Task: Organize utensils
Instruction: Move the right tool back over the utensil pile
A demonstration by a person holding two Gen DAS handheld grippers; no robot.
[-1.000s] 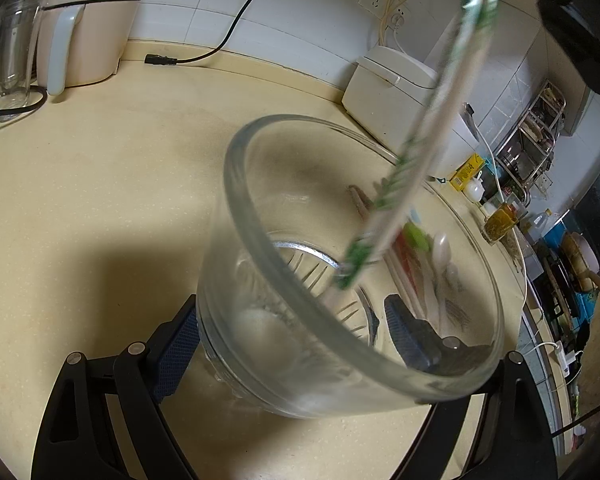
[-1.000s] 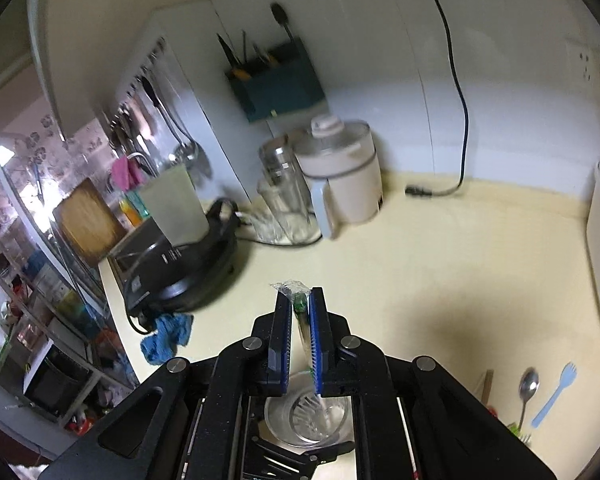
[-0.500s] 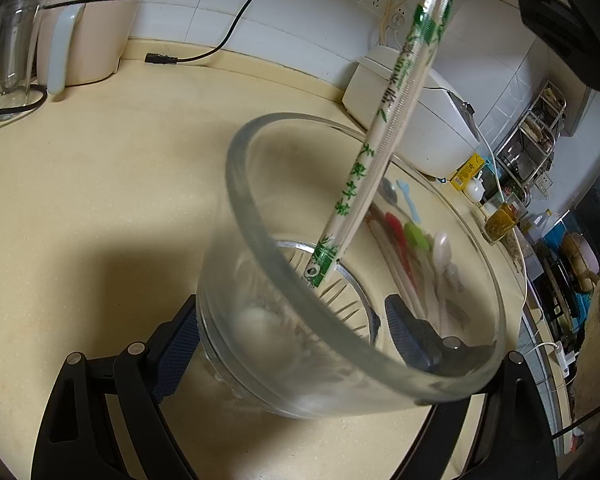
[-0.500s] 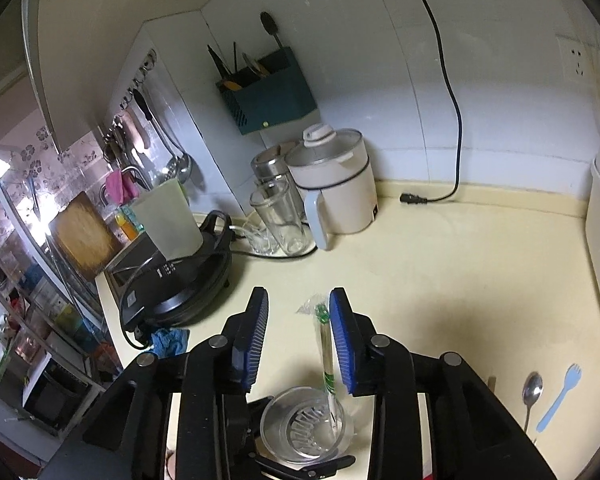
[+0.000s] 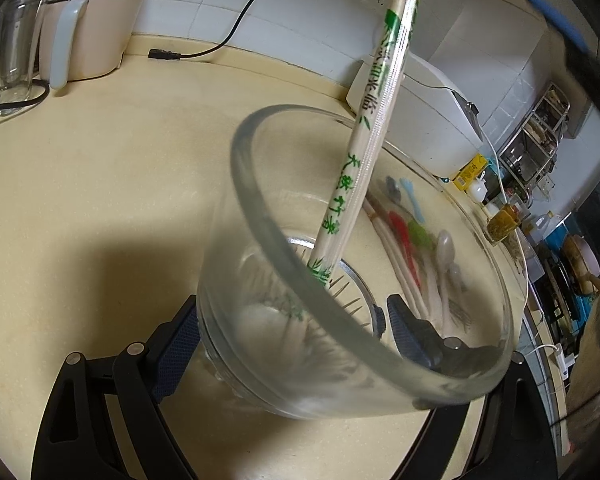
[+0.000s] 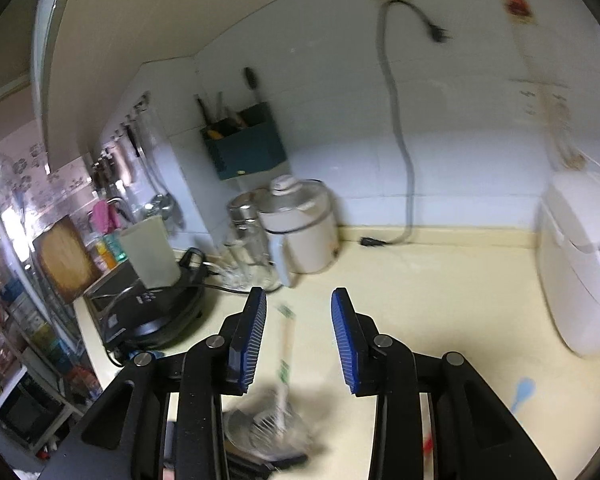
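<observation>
My left gripper point(image 5: 292, 332) is shut on the base of a clear glass cup point(image 5: 260, 208), tilted above the cream counter. A wrapped pair of chopsticks point(image 5: 363, 152) with green print stands in the cup, leaning on its rim. In the right wrist view my right gripper point(image 6: 298, 300) is open. The chopsticks point(image 6: 287, 344) rise between its blue pads without touching them, and the cup point(image 6: 260, 428) is blurred below. Red, green and white spoons and a blue fork point(image 5: 413, 200) lie on the counter behind the cup.
A white kettle point(image 5: 88, 28), tall glasses point(image 5: 12, 52) and a black power cord point(image 5: 168, 55) stand at the back left. A white appliance point(image 6: 579, 264) sits at the right. A black griddle point(image 6: 156, 312) and a teal wall holder point(image 6: 248, 152) are at the left.
My right gripper opened and let go of the chopsticks, then drew back. The chopsticks settled into the cup. The left gripper and cup stayed put.
</observation>
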